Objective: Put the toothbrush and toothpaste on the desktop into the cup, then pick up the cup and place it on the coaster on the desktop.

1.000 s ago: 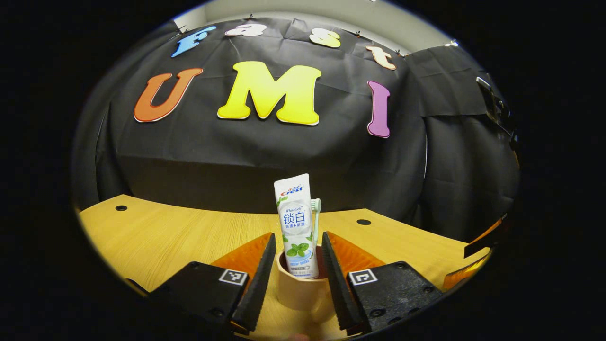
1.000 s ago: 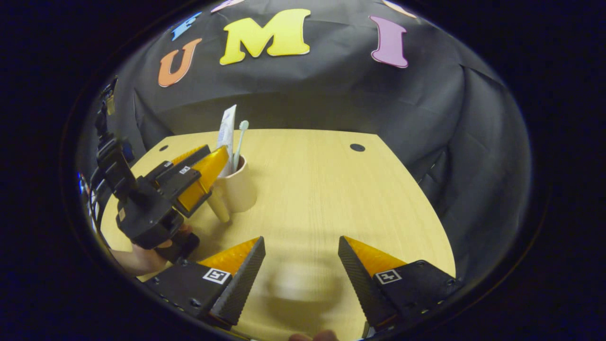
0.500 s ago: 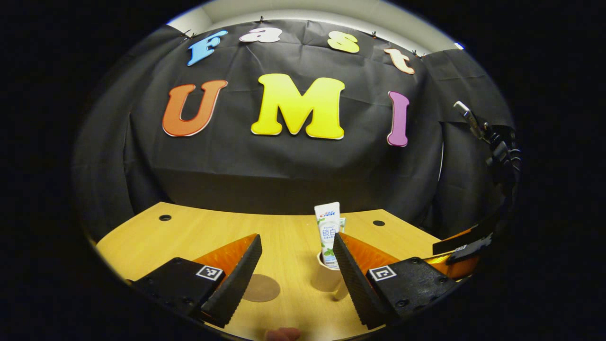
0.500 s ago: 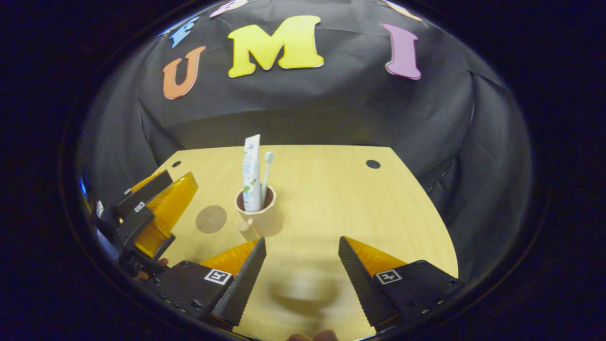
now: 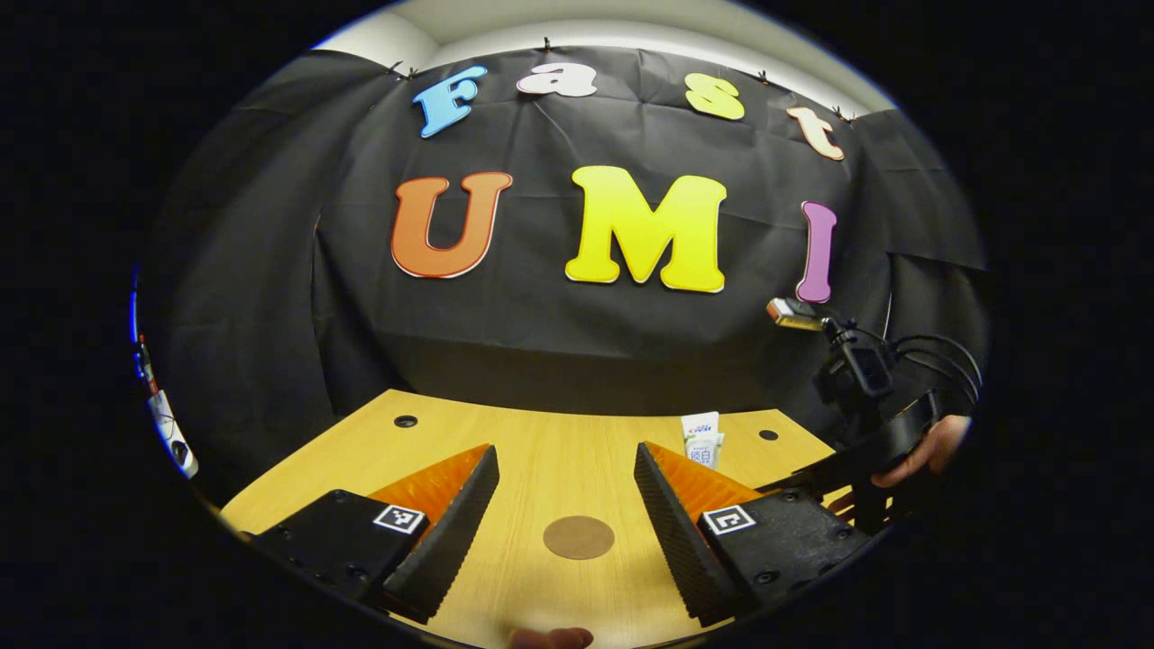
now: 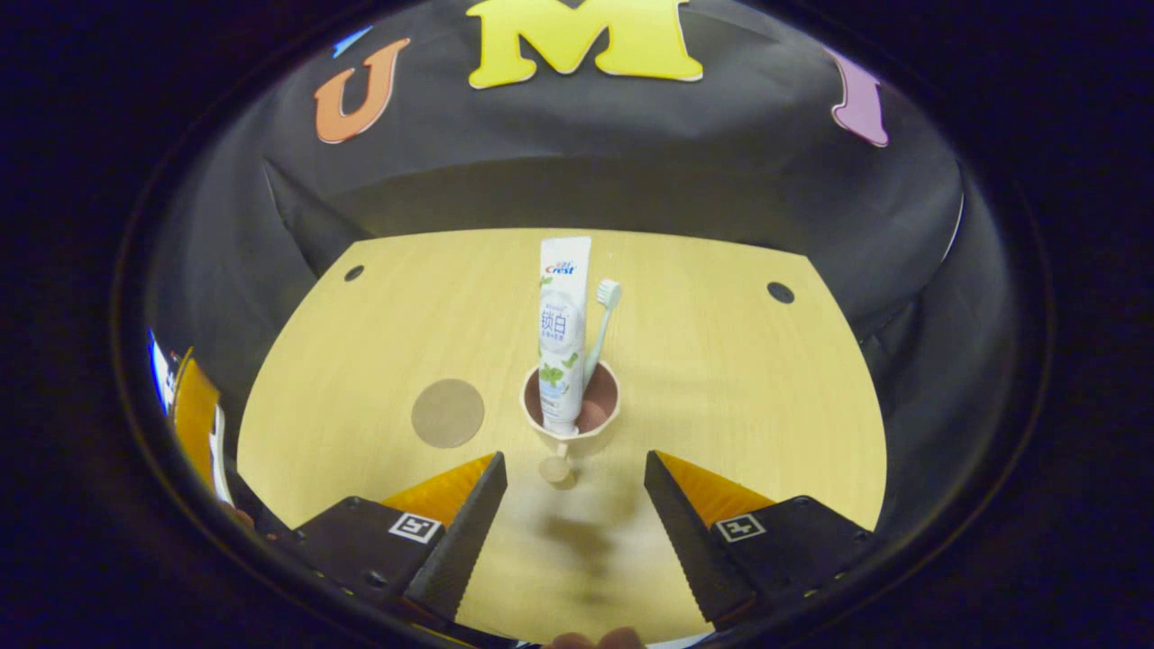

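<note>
A beige cup (image 6: 572,410) stands upright on the wooden desktop (image 6: 721,379), its handle (image 6: 554,468) turned toward my right gripper. In the cup stand a white toothpaste tube (image 6: 563,333) and a pale green toothbrush (image 6: 602,315). A round brown coaster (image 6: 448,413) lies flat to the cup's left, apart from it. My right gripper (image 6: 574,458) is open just short of the handle, holding nothing. My left gripper (image 5: 564,451) is open with the coaster (image 5: 579,537) on the desk ahead, between its fingers. The toothpaste top (image 5: 700,439) peeks over its right finger.
Two dark cable holes (image 6: 781,292) (image 6: 353,272) sit near the desk's far corners. The left gripper (image 6: 194,424) shows at the far left edge. A hand (image 5: 929,446) holds the right gripper (image 5: 865,460) at the right. Black cloth hangs behind the desk.
My left gripper has drawn back from the cup, opened wider and swung left, so the coaster now lies before it. My right gripper has turned and moved toward the cup.
</note>
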### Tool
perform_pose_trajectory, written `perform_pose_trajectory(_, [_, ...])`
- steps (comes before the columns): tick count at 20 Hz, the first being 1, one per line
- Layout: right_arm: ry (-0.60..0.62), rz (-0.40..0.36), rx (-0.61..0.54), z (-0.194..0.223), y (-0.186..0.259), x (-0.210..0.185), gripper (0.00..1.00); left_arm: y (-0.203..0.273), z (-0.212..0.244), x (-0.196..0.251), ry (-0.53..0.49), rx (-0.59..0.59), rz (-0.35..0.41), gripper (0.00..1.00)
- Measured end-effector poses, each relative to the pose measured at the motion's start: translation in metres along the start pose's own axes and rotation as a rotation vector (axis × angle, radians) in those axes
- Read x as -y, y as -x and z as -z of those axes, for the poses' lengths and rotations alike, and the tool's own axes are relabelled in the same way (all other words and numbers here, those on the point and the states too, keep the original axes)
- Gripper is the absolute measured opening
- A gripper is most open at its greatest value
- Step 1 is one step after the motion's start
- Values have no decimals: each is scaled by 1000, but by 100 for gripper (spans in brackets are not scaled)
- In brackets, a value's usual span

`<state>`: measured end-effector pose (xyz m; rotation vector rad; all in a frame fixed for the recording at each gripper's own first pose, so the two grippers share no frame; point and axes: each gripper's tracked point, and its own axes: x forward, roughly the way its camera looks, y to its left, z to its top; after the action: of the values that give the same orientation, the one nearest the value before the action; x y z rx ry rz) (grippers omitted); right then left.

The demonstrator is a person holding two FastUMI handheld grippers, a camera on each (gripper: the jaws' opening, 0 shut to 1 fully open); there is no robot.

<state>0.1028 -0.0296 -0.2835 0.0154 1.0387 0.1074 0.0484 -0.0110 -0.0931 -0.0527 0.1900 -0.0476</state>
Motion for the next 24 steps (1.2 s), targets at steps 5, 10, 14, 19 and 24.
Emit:
perform_pose_trajectory(5, [-25,36,-180,9,-40,-8,95,-5,-9,-40,-3,4,-68,96])
perform_pose_trajectory(10, [-59,83,-313,23,-80,-5,95,-10,2,-66,11,-49,-116,96])
perform_pose_trajectory(14, [-63,101,-364,29,-95,-5,93,-7,14,-81,20,-92,-143,96])
perform_pose_trajectory(19, [-47,131,-386,33,-97,0,53,-4,26,-88,42,-130,-154,96])
perform_pose_trajectory(24, [-52,129,-386,30,-96,-1,26,0,28,-94,45,-141,-165,96])
